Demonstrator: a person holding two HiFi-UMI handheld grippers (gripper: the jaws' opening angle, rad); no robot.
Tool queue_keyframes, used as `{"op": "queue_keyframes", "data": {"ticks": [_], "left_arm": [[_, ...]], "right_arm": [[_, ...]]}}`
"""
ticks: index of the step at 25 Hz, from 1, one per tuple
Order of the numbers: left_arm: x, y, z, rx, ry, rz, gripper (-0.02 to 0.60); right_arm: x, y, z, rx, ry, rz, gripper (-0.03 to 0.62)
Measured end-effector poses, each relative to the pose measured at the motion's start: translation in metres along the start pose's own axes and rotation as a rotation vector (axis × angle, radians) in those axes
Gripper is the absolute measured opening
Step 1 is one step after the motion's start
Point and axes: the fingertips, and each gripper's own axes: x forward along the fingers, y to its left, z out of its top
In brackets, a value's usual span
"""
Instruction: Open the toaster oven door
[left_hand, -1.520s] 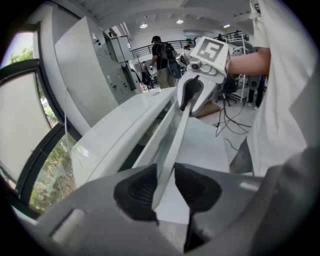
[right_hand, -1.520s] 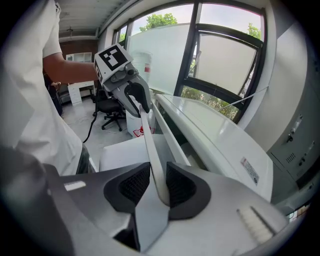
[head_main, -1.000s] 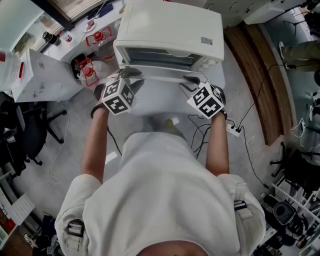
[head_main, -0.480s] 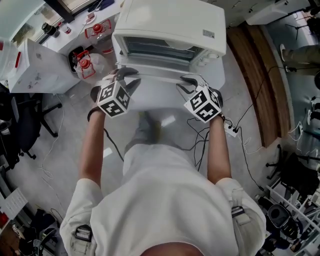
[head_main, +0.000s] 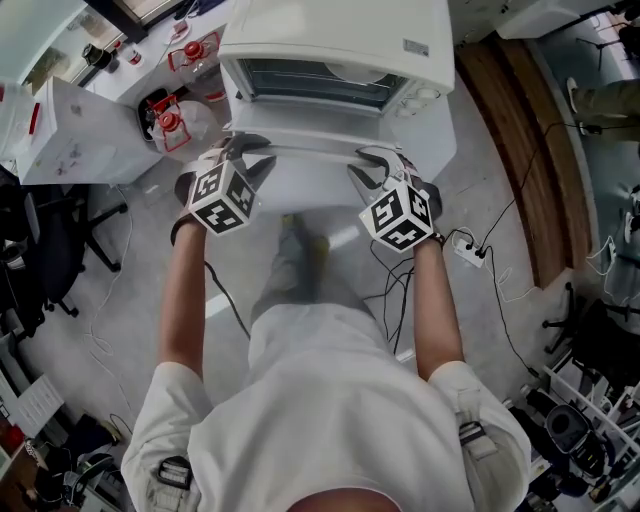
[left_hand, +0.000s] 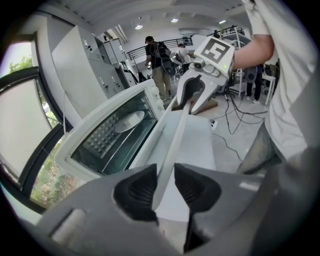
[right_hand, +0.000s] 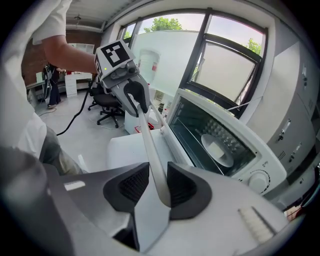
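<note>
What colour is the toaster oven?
The toaster oven is white; the head view shows it best.

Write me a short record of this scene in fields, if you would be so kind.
appliance: white toaster oven
door: swung down, open
left gripper: shut on the door handle, towards its left end
right gripper: shut on the same handle, towards its right end
inside: pale round dish

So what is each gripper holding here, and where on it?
Both clamp the oven door's handle bar: left gripper near its left end, right gripper near its right end.
</note>
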Motion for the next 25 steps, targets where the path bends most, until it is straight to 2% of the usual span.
{"op": "queue_keyframes", "data": {"ticks": [7,11,25], "left_arm": [[0.013,-0.027,-0.016,-0.002,0.033,-0.008,0.106],[0.017,-0.037,-0.021,-0.041,-0.001,0.012,0.106],[0.029,-0.051,-0.036,-0.128,-0.126,0.129,0.129]], "right_arm": [[0.008,0.027,-0.016,0.048,-0.015,-0.025,0.106],[0.012,0.036,-0.022,0.083,-0.051,-0.059,0.106],[0.026,0.053,-0.036,0.101,-0.082,-0.171,0.117]]}}
